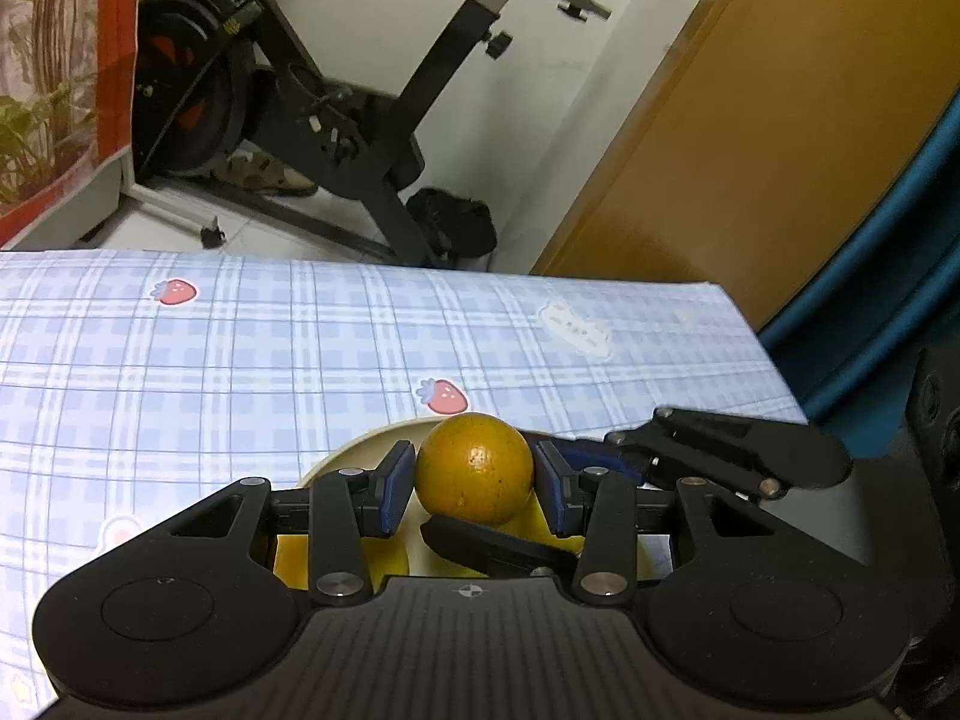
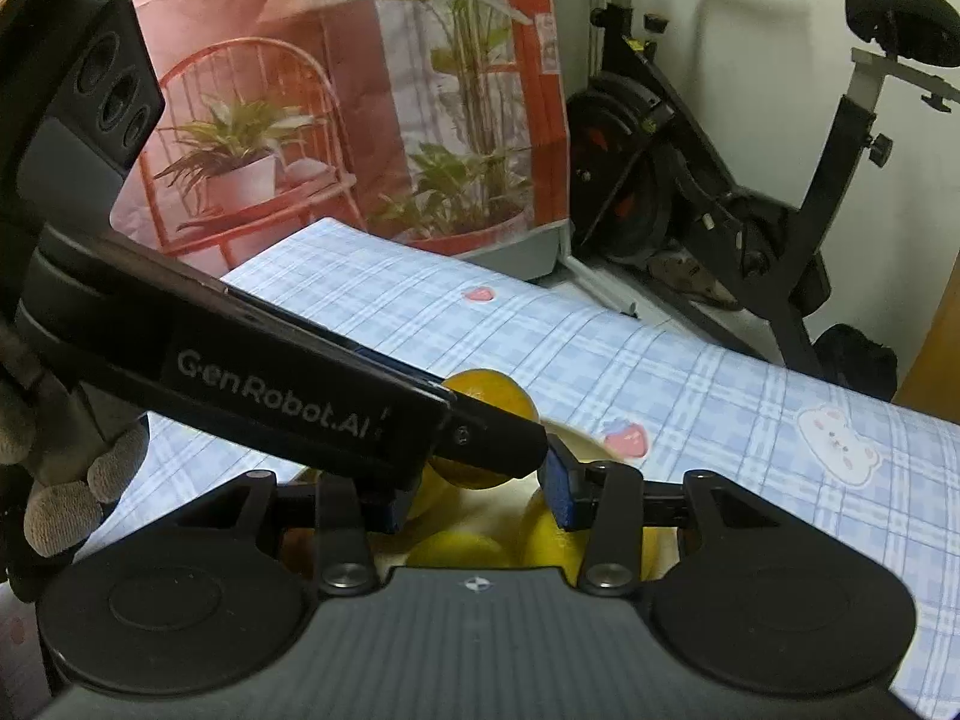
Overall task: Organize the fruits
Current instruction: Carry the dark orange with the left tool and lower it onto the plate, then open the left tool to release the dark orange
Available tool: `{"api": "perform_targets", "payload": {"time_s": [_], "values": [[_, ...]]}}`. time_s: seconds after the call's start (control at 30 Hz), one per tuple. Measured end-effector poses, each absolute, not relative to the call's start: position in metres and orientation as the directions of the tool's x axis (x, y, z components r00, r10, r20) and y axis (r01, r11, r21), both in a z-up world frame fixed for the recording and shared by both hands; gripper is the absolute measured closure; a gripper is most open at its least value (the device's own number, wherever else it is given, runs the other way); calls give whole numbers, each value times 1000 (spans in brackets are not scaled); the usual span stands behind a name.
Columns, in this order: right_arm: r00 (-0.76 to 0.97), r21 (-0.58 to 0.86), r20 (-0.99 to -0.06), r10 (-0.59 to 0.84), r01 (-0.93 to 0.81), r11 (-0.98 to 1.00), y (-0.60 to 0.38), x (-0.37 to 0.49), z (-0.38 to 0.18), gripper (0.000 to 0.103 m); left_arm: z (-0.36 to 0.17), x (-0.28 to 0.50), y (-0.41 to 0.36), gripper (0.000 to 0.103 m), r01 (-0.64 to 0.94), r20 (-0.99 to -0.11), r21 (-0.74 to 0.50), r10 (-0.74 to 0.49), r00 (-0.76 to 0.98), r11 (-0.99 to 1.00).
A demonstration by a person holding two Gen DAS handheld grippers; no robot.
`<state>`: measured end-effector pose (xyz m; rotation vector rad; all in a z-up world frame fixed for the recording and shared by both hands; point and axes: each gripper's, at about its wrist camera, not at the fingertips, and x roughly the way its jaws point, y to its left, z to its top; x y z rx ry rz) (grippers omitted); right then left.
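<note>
Orange round fruit [image 1: 474,468] gripped by left tool [image 1: 474,480] above cream plate [image 1: 360,447] of yellow fruits [image 2: 456,546]; right tool [image 2: 474,498] part-open, seemingly empty; unloading barely started.

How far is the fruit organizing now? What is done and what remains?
Done: yellow fruits already lie in the cream plate. In hand: the left tongs are shut on an orange above that plate. Left: releasing it. The right tongs appear empty beside it. No other loose fruit is visible.

A home room: exercise bike [image 1: 336,120], strawberry-print tablecloth [image 1: 240,360], wooden door [image 1: 750,138].
</note>
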<state>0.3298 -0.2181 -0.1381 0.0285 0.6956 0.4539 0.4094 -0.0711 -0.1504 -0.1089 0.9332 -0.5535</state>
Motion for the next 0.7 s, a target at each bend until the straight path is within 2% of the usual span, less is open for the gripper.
{"api": "perform_targets", "payload": {"time_s": [0.37, 0.7], "values": [[667, 115, -637, 386, -413, 903, -211, 333, -137, 55, -152, 402, -60, 57, 387, -731, -343, -502, 462, 856], [740, 152, -557, 377, -355, 922, -218, 282, -107, 55, -106, 335, -27, 57, 381, -655, -304, -482, 582, 873]]}}
